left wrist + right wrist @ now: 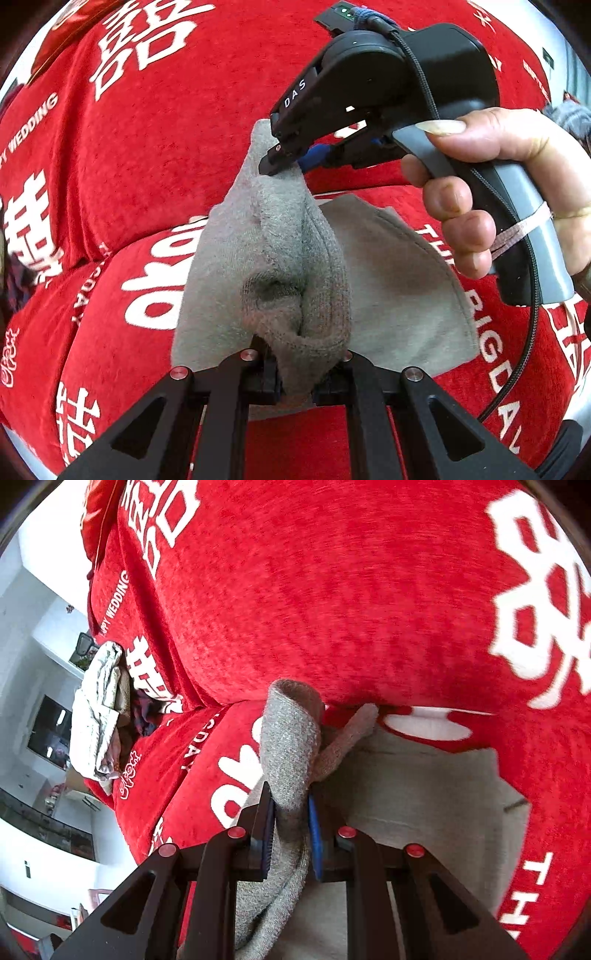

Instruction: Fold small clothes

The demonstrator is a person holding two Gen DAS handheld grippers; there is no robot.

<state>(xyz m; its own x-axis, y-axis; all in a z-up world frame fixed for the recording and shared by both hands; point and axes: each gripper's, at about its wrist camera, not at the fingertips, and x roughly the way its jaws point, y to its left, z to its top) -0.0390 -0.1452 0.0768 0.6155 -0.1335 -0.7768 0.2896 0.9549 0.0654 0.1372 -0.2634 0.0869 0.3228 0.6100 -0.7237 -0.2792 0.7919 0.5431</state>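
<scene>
A small grey knit garment [280,258] is stretched between my two grippers above a red sofa seat. In the left wrist view, my left gripper [295,384] is shut on one bunched edge of it at the bottom of the frame. A hand [498,177] holds my right gripper [275,162] at the upper right, and its tips pinch the far end of the cloth. In the right wrist view, my right gripper [291,834] has its blue pads [316,834] pressed on a grey fold [291,738]. The rest of the garment [424,805] lies flat on the seat beneath.
The sofa has a red plush cover [166,155] with white characters and lettering, and its backrest [332,590] rises just behind the garment. A pile of pale and dark clothes [99,709] lies at the sofa's left end. A black cable [524,369] hangs from the right gripper.
</scene>
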